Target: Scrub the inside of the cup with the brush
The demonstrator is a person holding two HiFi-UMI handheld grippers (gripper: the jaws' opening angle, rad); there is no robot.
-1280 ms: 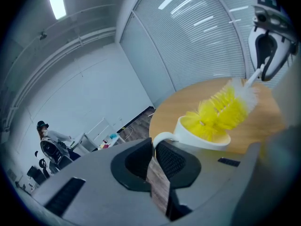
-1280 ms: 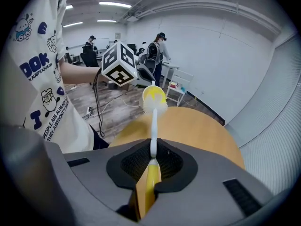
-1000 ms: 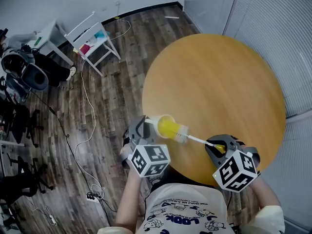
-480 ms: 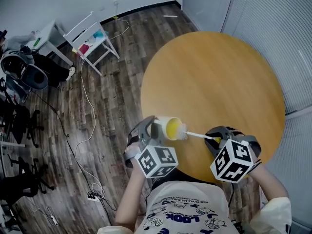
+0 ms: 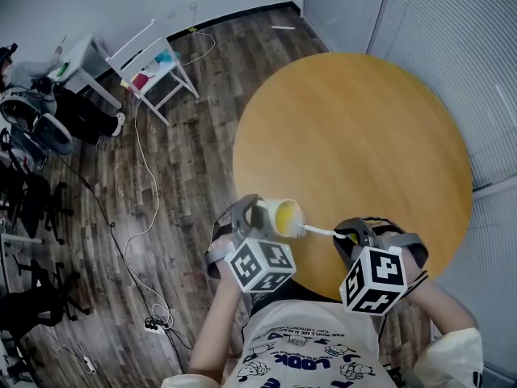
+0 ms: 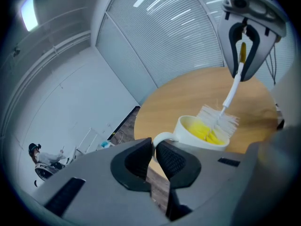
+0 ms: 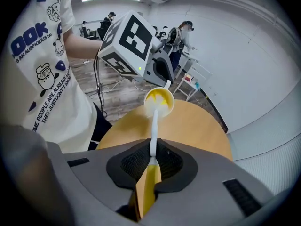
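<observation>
The left gripper (image 6: 153, 155) pinched the handle of the white, yellow-lined cup (image 6: 203, 134). At its 3 o'clock, the right gripper (image 7: 151, 160) clamped the white-bristled brush (image 7: 154, 124), bristles partly inside the cup.

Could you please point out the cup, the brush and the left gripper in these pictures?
cup (image 6: 200, 132): left gripper view, on its yellow inner wall.
brush (image 6: 220, 120): left gripper view, on the white bristles in the cup's mouth.
left gripper (image 6: 154, 147): left gripper view, between the fingertips clamping the cup's handle.
</observation>
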